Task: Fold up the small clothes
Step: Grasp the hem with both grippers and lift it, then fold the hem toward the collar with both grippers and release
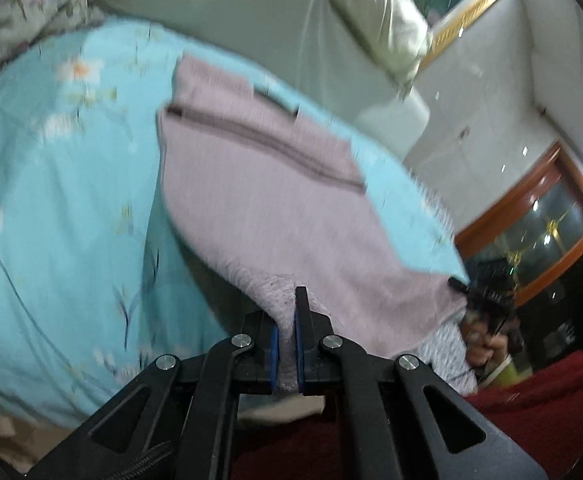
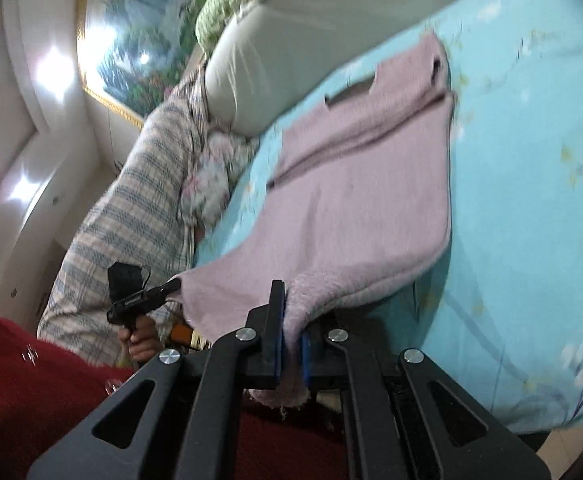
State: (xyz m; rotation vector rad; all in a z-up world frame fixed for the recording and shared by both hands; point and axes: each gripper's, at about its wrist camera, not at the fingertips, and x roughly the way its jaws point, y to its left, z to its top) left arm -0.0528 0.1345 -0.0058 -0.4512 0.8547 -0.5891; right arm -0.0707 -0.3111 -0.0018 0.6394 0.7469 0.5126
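Note:
A small pale pink knit garment [image 1: 275,184] lies on the light blue flowered bedsheet [image 1: 63,200], its near edge lifted. My left gripper [image 1: 286,320] is shut on one near corner of it. My right gripper [image 2: 291,320] is shut on the other near corner of the garment [image 2: 363,184]. The right gripper also shows in the left wrist view [image 1: 461,286], pinching the garment's far-right corner. The left gripper shows in the right wrist view [image 2: 173,285], pinching the left corner. The far part of the garment rests flat on the sheet [image 2: 531,160], partly folded over.
Cream pillows [image 1: 375,20] and a flowered pillow [image 1: 31,4] lie at the bed's head. A gold-framed picture [image 2: 131,40] hangs on the wall. The person wears a plaid shirt [image 2: 139,200]. A red fabric [image 2: 31,380] is in the near foreground.

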